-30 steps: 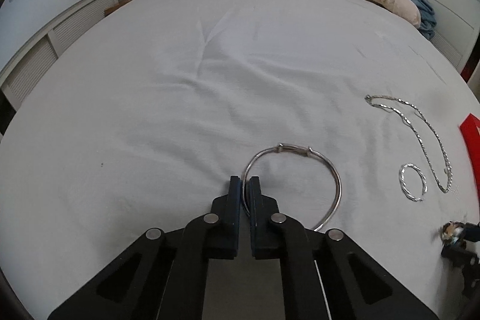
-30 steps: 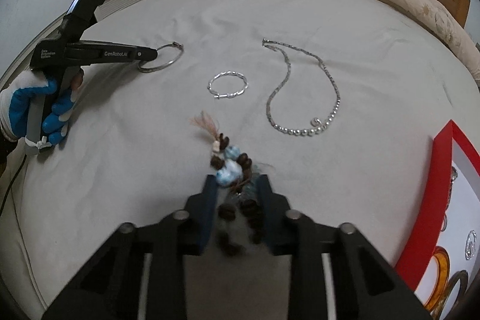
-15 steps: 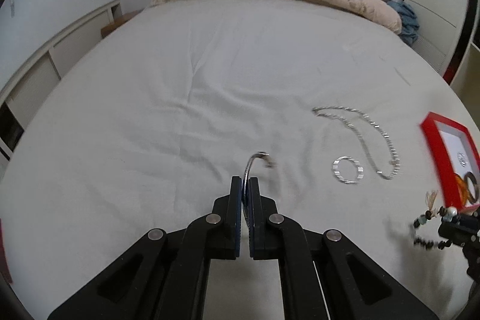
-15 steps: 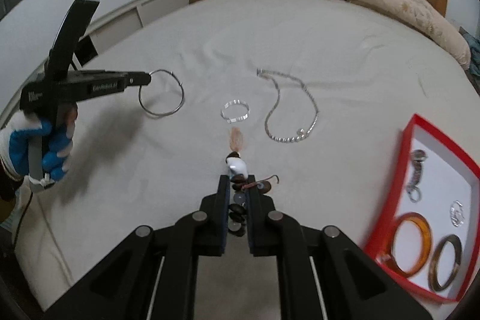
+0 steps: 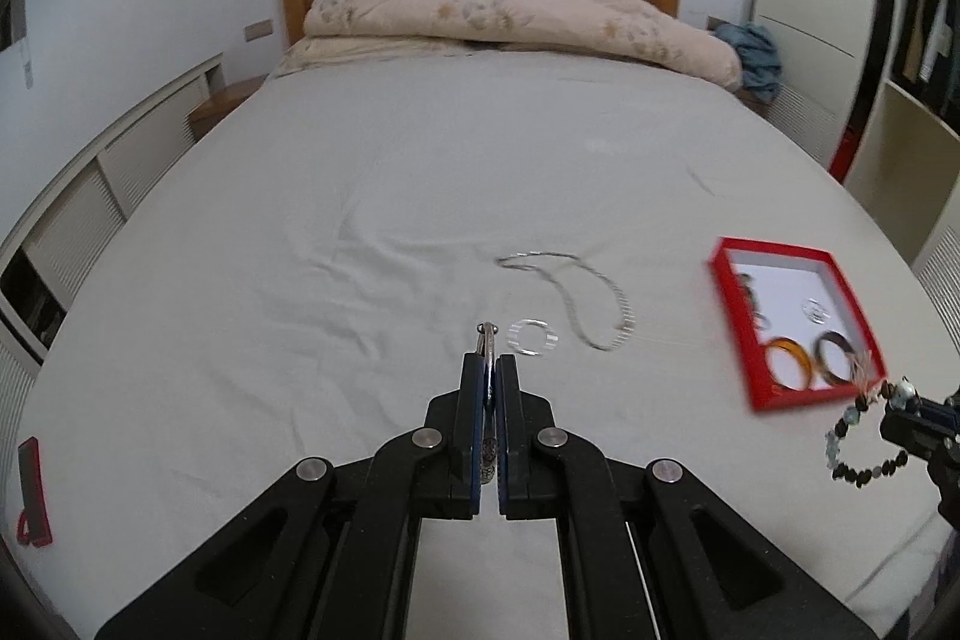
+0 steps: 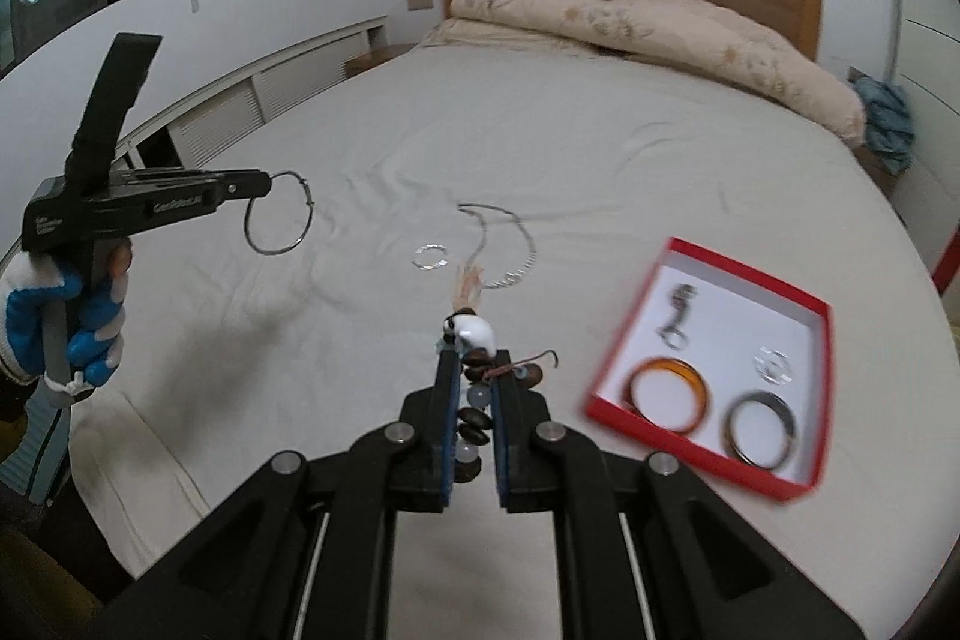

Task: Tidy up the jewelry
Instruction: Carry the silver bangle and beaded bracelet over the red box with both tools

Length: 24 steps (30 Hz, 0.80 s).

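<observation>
Your left hand-held gripper (image 5: 491,370) is clamped on the rim of the thin silver bangle (image 6: 279,213), and your right hand-held gripper (image 6: 474,370) is clamped on the beaded bracelet (image 6: 471,400), both held clear above the bed (image 5: 360,196). Pinching each piece at one point lets the rest hang free, which likely keeps them from snagging the sheet on the way to the red box (image 6: 798,298).

That box lies to the right on the bed, holding an amber bangle (image 6: 666,394), a dark bangle (image 6: 762,424), a small clear ring and a metal clasp piece. Farther out, a small twisted ring (image 6: 430,256) and a silver chain necklace (image 6: 504,244) lie near each other, not yet boxed.

The left wrist view shows the bangle only edge-on between its jaws; the right wrist view shows its full circle, plus your gloved hand (image 6: 72,316). The left view alone shows the beaded loop dangling beside the box.
</observation>
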Each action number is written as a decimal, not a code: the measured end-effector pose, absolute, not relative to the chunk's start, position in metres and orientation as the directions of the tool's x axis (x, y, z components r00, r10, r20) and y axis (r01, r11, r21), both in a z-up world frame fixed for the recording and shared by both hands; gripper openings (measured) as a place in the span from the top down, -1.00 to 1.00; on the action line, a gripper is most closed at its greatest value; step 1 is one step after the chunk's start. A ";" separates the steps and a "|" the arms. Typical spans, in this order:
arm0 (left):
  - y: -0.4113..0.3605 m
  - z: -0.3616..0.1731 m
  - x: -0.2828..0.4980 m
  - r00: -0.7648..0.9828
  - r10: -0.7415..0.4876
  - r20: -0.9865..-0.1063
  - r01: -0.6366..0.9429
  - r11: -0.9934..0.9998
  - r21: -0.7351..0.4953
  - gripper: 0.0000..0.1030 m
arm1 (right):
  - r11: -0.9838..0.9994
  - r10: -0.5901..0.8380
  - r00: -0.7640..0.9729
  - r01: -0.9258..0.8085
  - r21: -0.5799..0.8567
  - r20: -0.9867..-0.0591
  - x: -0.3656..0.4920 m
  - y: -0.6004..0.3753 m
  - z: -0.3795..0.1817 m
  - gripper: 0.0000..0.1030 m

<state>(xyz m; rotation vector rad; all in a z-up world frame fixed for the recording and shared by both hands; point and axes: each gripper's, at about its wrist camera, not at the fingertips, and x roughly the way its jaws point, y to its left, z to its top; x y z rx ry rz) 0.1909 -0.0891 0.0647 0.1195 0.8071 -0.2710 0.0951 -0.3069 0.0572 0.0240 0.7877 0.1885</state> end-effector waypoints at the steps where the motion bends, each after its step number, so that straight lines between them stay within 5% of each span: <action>1: -0.096 0.066 0.186 0.659 -0.199 -0.726 0.295 0.955 0.005 0.94 | 0.985 0.170 0.693 -0.149 0.091 -0.701 0.089 -0.312 0.059 0.83; 12: -0.197 0.072 0.178 0.618 -0.303 -0.725 0.431 0.902 -0.009 0.94 | 0.998 0.056 0.716 -0.017 0.063 -0.696 0.051 -0.391 0.066 0.83; 24: -0.301 0.045 0.229 0.566 -0.375 -0.734 0.532 0.846 -0.022 0.94 | 0.996 -0.018 0.742 0.075 0.057 -0.670 0.105 -0.468 0.055 0.83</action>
